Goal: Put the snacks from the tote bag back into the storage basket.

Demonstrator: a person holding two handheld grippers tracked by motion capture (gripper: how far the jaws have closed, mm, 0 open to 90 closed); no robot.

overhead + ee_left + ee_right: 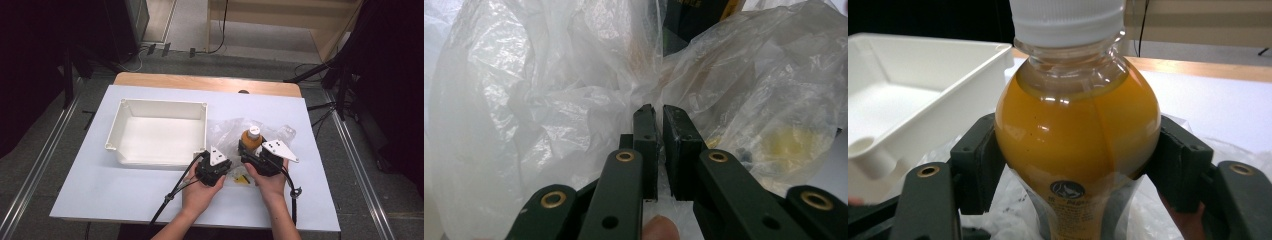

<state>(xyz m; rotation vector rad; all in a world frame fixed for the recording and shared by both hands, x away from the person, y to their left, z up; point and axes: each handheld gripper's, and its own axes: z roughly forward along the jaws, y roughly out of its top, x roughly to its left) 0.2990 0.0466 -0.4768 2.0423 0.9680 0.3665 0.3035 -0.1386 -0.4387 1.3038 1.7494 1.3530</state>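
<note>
The right gripper (1075,170) is squeezing the upright juice bottle (1075,130) while the left gripper (659,112), just beside it, is pinching the plastic bag (549,100).

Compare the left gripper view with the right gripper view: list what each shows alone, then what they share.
Left gripper view alone: the left gripper, jaws nearly together, pinching a fold of the clear plastic bag, and a fingertip at the bottom edge.

Right gripper view alone: the right gripper clamped on the orange juice bottle with its white cap, and the white bin beside it.

Both: crumpled clear plastic bag and white table.
</note>
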